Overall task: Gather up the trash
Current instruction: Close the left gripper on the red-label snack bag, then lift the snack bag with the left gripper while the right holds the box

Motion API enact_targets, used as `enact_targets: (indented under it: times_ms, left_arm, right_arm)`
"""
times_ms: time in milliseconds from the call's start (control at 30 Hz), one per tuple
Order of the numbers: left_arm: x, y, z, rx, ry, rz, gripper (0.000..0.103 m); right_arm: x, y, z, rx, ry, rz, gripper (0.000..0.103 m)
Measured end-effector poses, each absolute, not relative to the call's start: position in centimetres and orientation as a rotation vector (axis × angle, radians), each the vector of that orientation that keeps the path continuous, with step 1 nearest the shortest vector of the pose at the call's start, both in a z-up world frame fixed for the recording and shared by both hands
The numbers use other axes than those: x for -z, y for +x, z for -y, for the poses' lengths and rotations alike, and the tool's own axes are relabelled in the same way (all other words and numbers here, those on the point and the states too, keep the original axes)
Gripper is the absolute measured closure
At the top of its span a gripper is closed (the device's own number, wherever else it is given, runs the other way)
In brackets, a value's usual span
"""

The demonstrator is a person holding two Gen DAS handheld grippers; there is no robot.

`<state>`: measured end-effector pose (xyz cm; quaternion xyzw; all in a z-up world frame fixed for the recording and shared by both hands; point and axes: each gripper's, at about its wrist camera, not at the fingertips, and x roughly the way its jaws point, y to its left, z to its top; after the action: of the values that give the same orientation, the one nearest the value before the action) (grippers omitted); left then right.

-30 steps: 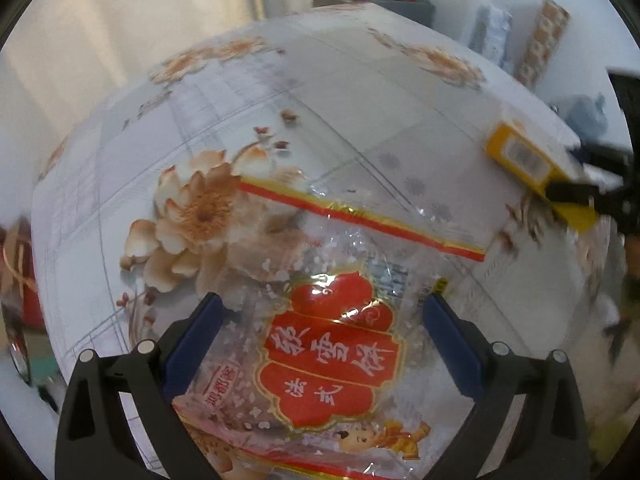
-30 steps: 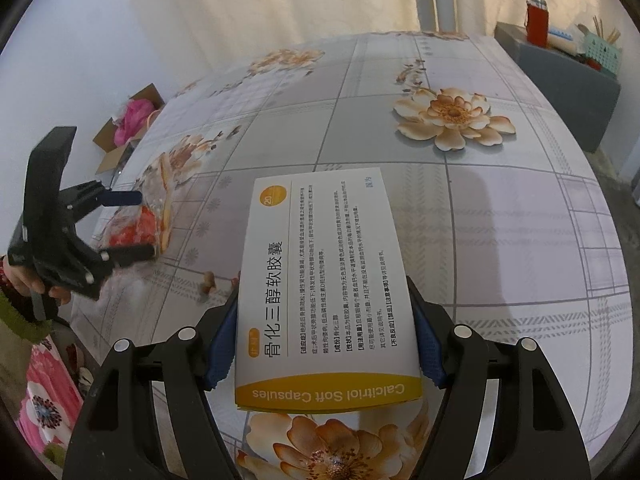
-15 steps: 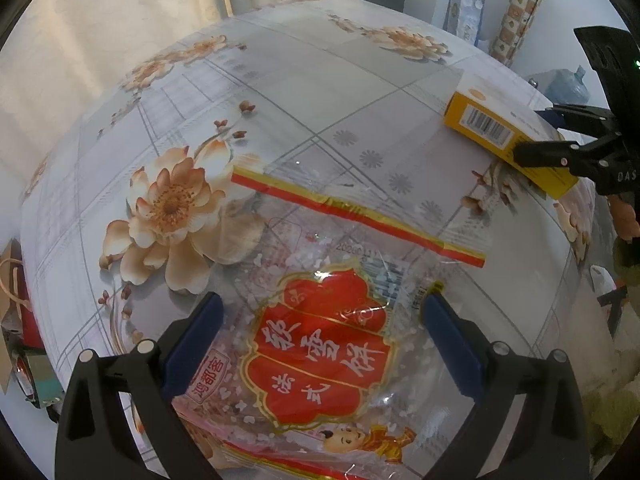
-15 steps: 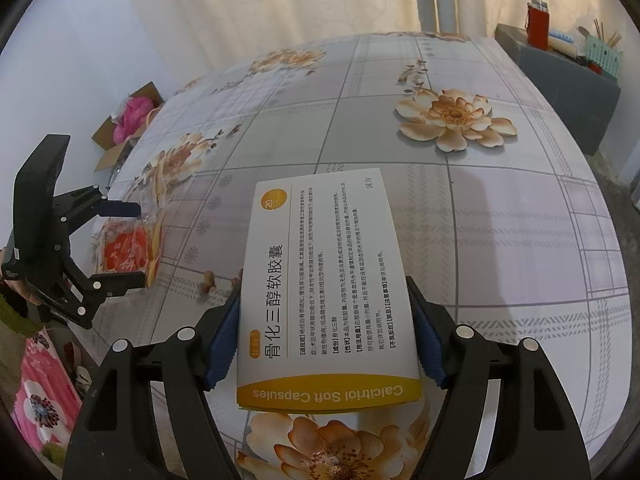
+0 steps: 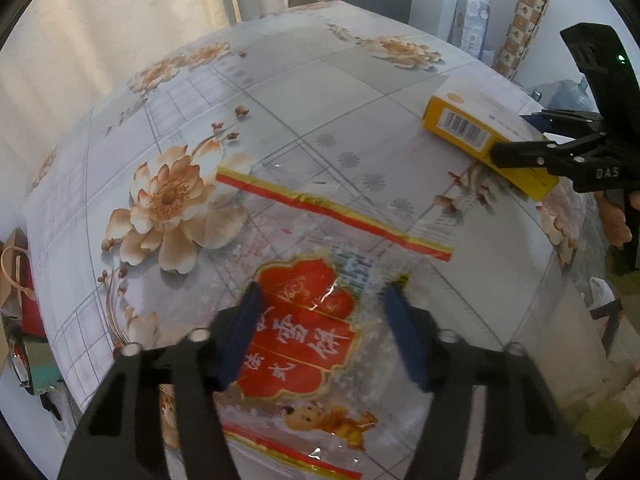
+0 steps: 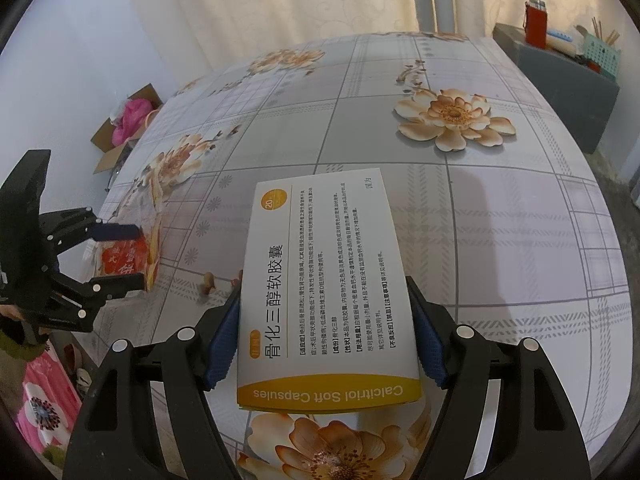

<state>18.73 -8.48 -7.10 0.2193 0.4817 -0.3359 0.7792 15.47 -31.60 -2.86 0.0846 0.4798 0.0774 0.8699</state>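
Note:
A clear snack wrapper point(image 5: 296, 344) with a red label lies flat on the flowered tablecloth point(image 5: 280, 92). My left gripper point(image 5: 324, 292) points down over it. Its jaws are closing, with the red label between the blue pads and the plastic crumpling at the right pad. From the right wrist view the same left gripper point(image 6: 139, 256) straddles the wrapper point(image 6: 120, 260) at the table's left edge. My right gripper point(image 6: 324, 296) is shut on a white and yellow medicine box point(image 6: 320, 240), pads pressed on its two long sides. The left wrist view shows that box point(image 5: 460, 124) held just above the table.
A cardboard box with pink stuff point(image 6: 128, 124) sits on the floor past the table's left edge. A grey cabinet point(image 6: 560, 76) with a red flask point(image 6: 536, 24) stands behind the table. Patterned rolls point(image 5: 520, 28) lean by the wall. A paper bag point(image 5: 16, 264) stands below the edge.
My left gripper's jaws have narrowed from wide open onto the wrapper's red label, and the gripper has slid a little across the table. The right gripper and the box have stayed put.

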Motion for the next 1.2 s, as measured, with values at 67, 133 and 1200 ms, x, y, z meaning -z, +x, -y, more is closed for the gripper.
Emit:
enact_targets:
  times_ms: [67, 133, 1200]
  left_arm:
    - [7.0, 18.6, 8.6, 0.725, 0.478, -1.037, 0.061]
    - [6.9, 18.7, 8.5, 0.708, 0.475, -1.033, 0.078]
    - [8.1, 16.5, -7.3, 0.539, -0.802, -1.224, 0.029]
  right_arm:
    - [2.9, 15.5, 31.6, -0.161, 0.177, -1.003, 0.032]
    - [2.9, 15.4, 31.6, -0.161, 0.177, -1.003, 0.032]
    - [2.7, 15.6, 31.8, -0.160, 0.202, -1.002, 0.032]
